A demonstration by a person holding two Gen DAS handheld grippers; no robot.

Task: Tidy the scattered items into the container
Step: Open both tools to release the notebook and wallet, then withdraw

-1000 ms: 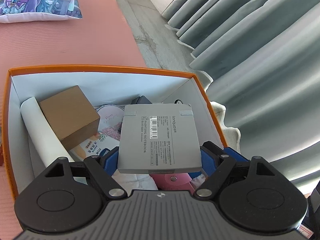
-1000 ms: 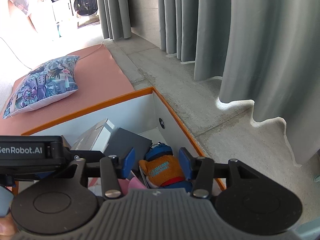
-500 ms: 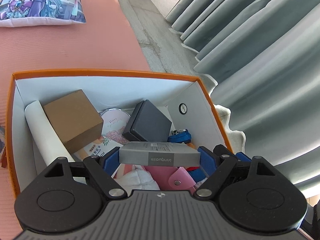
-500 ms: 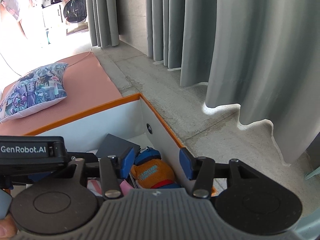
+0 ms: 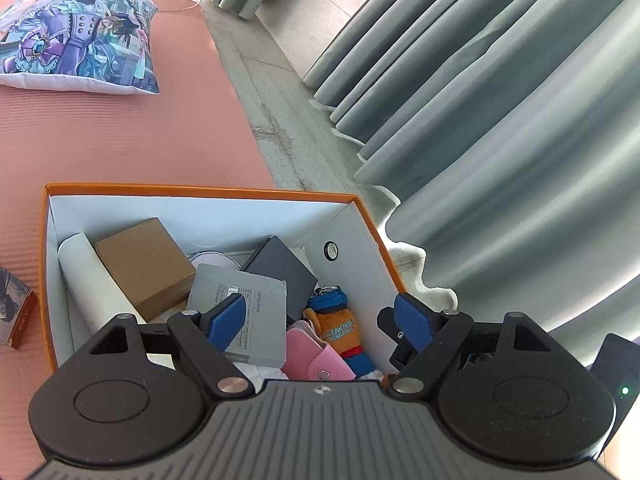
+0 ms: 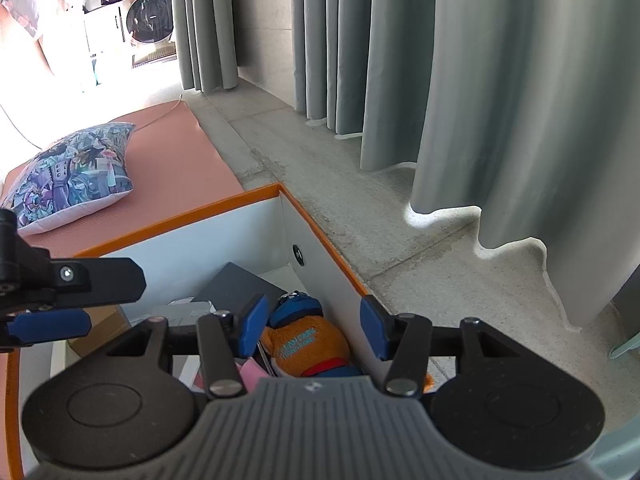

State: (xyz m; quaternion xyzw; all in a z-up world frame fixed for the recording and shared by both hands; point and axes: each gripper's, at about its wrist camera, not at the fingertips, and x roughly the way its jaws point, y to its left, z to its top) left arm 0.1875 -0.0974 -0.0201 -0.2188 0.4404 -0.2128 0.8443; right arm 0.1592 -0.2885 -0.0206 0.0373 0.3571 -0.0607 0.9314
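Note:
The orange-rimmed white container [image 5: 200,191] holds a brown box [image 5: 144,260], a white roll [image 5: 88,280], a dark box [image 5: 280,268], a pink pouch [image 5: 316,360] and an orange plush [image 5: 340,330]. A grey notebook box [image 5: 256,320] lies tilted on top of them. My left gripper [image 5: 320,314] hangs open above it, holding nothing. In the right wrist view my right gripper [image 6: 314,322] stands open over the plush [image 6: 308,344] in the container's [image 6: 180,220] right corner, with its pads clear of the toy.
A small printed box [image 5: 16,316] lies on the pink mat [image 5: 120,140] left of the container. A patterned pillow [image 5: 80,56] sits farther back. Grey curtains [image 5: 500,140] hang to the right over a concrete floor [image 6: 380,220]. A dark device [image 5: 616,364] is at the lower right.
My left gripper has opened wide and let go of the grey notebook box, which now lies in the container. The left gripper has pulled up and back. My right gripper has hardly moved.

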